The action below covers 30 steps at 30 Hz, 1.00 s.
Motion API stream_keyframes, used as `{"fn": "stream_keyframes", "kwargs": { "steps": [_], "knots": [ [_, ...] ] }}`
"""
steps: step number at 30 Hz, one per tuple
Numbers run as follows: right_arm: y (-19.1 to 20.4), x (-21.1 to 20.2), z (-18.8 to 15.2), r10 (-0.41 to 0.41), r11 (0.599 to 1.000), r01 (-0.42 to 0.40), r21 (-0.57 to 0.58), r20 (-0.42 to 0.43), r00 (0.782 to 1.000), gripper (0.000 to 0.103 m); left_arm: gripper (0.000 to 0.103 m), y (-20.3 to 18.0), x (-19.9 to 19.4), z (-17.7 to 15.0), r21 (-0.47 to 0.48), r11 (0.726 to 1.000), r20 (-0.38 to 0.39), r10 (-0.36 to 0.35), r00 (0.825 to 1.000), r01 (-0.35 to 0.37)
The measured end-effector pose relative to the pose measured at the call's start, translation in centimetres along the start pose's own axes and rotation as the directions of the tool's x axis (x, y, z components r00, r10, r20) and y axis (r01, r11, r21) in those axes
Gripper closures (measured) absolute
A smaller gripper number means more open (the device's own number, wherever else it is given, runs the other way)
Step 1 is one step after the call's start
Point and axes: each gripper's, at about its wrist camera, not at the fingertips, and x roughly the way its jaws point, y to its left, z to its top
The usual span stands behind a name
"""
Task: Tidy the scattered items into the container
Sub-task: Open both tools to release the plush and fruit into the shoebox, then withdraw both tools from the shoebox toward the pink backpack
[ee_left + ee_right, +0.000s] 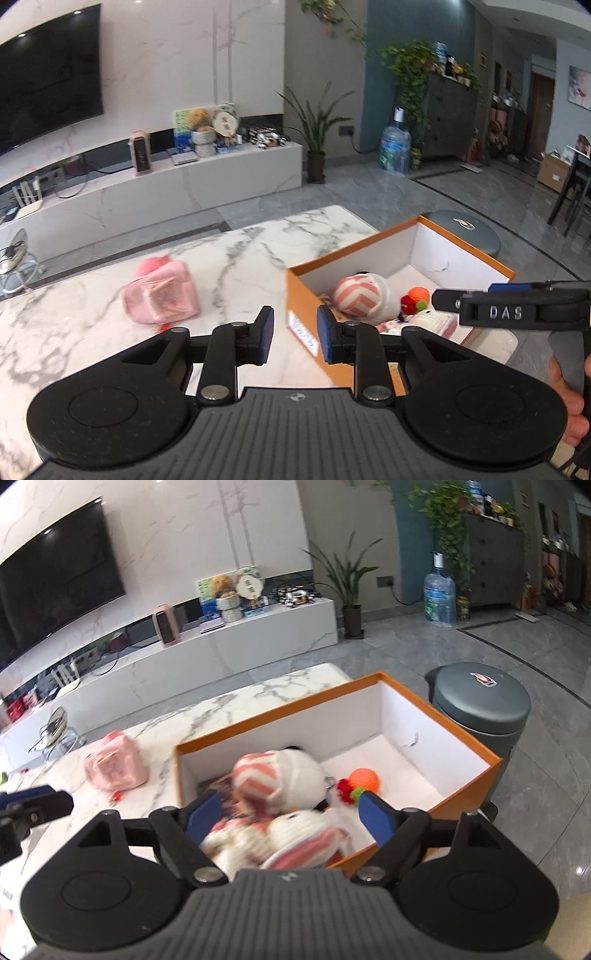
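Note:
An orange box with a white inside [466, 244] [280, 709] stands on the marble table [240, 258]. In it lie a white plush with a pink striped hat [360, 295] [280, 775] and an orange knit ball [419, 293] [364, 779]. A second white and pink plush [295, 834], blurred, lies below my right gripper [290, 812], whose pads stand wide apart and do not touch it. My left gripper [295, 326] is open over the box's near left corner, with nothing between its fingers. A pink pouch [160, 295] [114, 764] lies on the table left of the box.
A grey round bin [480, 705] stands on the floor behind the box's right end. A person's hand [569, 398] holds the right gripper [461, 297] at the right edge. Beyond the table are a white TV bench [207, 184] and a potted plant [317, 147].

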Motion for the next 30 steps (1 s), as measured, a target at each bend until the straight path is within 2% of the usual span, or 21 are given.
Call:
{"fn": "stream_keyframes", "kwargs": {
  "steps": [3, 5, 6, 19, 25, 30],
  "knots": [
    [2.1, -1.0, -0.6, 0.018, 0.999, -0.018, -0.039, -0.007, 1.0, 0.017, 0.066, 1.2, -1.6, -0.4, -0.031, 0.999, 0.021, 0.015, 1.0, -0.014],
    [3.5, -1.7, -1.0, 0.028, 0.997, -0.029, -0.069, -0.011, 1.0, 0.017, 0.054, 2.0, -2.7, -0.7, -0.048, 0.999, 0.039, 0.025, 0.999, -0.023],
    [4.3, -2.0, -1.2, 0.033, 0.996, -0.034, -0.084, -0.013, 0.999, 0.017, 0.052, 2.4, -3.1, -0.9, -0.057, 0.998, 0.048, 0.031, 0.998, -0.028],
    [12.8, -4.5, -3.7, 0.094, 0.954, -0.099, -0.282, -0.032, 0.995, 0.012, 0.047, 8.3, -6.7, -4.0, -0.21, 0.975, 0.07, 0.087, 0.994, -0.071],
    [16.1, -4.7, -4.8, 0.096, 0.93, -0.106, -0.351, -0.044, 0.994, 0.012, 0.043, 11.0, -7.2, -5.8, -0.254, 0.961, 0.031, 0.124, 0.992, -0.113],
    [18.2, -4.5, -5.3, 0.089, 0.924, -0.086, -0.371, -0.011, 0.996, 0.012, 0.042, 13.2, -7.2, -7.2, -0.286, 0.946, -0.003, 0.157, 0.988, -0.151]
  ]
}}
